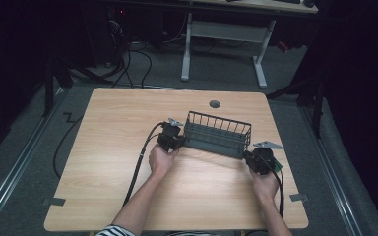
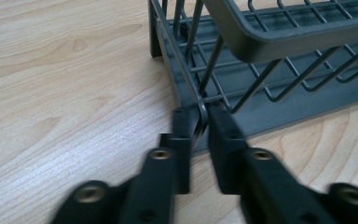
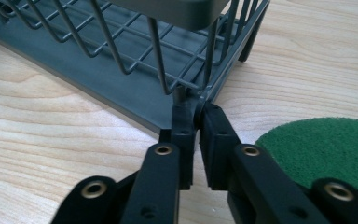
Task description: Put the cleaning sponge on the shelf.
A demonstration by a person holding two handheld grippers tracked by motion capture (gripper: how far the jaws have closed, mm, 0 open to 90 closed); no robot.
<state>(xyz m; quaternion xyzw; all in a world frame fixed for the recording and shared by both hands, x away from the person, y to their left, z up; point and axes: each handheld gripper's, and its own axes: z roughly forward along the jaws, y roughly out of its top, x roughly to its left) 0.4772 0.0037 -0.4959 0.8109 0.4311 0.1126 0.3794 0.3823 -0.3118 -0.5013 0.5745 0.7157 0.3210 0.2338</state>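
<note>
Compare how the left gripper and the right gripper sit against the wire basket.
The left gripper is at the wire basket's left end; the right gripper is at its right end, nearer the person. A green round pad lies beside the right gripper's jaws; bare table lies beside the left gripper's. Shared: each pair of black jaws stands nearly closed around a thin wire at a bottom corner of the basket.

matt grey wire basket [image 1: 217, 133], smooth pale wood-grain table [image 1: 118, 137], rough green pad [image 3: 326, 149]
</note>
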